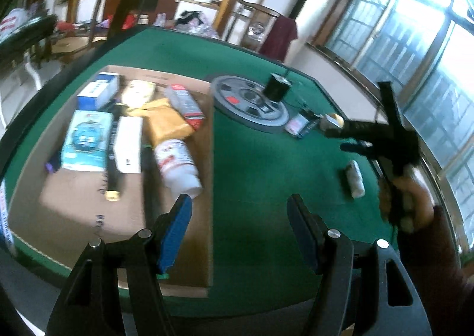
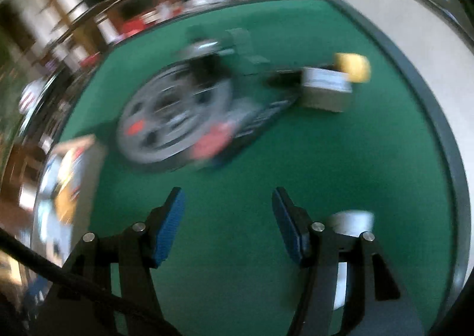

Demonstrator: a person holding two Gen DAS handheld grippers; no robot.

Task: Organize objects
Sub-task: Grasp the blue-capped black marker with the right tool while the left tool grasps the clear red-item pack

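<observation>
Here the things to be organized lie mostly in a shallow cardboard box (image 1: 89, 211) on the left part of the green table (image 1: 260, 182). Inside the box are a white bottle (image 1: 177, 165) on its side, an orange-yellow packet (image 1: 167, 123) just behind it, a red and grey pack (image 1: 185, 105), a white box (image 1: 129, 145), a light blue package (image 1: 86, 140) and a blue and white carton (image 1: 99, 90) at the far end. A dark stick with a pale tip (image 1: 112, 176) lies between the light blue package and the white box.

To the right of the box, on the bare cloth, a grey weight plate (image 1: 251, 105) lies flat with a black cup (image 1: 277, 87) standing on it. Near the plate are a small pink and dark card (image 1: 299, 125) and, further right, a white roll (image 1: 355, 177) alone on the cloth. In the very blurred right wrist view a grey small box (image 2: 326, 90) and a yellow object (image 2: 354, 66) are beyond the plate.

The left gripper (image 1: 240, 214) hangs over the edge of the cardboard box, its blue pads spread apart with nothing between them. The right gripper (image 2: 228, 214) is over empty green cloth, also spread and empty; from the left view it appears as a dark shape held by a hand (image 1: 411, 202) at the right edge of the table.
</observation>
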